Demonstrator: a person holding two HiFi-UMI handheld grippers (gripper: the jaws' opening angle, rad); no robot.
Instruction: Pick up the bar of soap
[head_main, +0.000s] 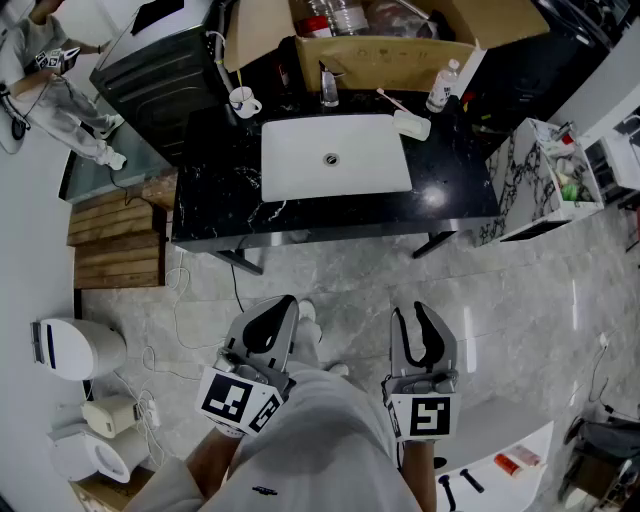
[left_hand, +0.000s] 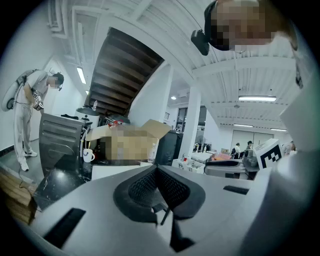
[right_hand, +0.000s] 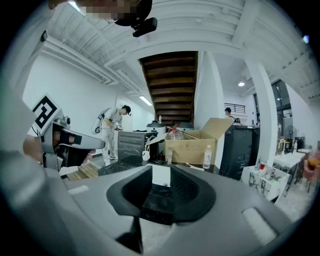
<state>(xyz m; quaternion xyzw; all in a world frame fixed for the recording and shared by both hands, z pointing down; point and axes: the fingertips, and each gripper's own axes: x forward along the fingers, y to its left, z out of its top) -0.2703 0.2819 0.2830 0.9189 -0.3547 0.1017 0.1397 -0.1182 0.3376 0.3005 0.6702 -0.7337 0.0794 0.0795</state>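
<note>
Cardboard box (head_main: 380, 62): bottles (head_main: 345, 15) inside. Bar of soap (head_main: 412, 125): on counter (head_main: 215, 190), beside sink (head_main: 300, 170). Left gripper (head_main: 285, 302): jaws pressed together. Right gripper (head_main: 414, 314): jaws apart, holding nothing.

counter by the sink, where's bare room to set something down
Bare counter left of the sink, in front of the mug, and right of it, in front of the soap. The back edge is crowded: mug, tap, soap, bottle.
</note>
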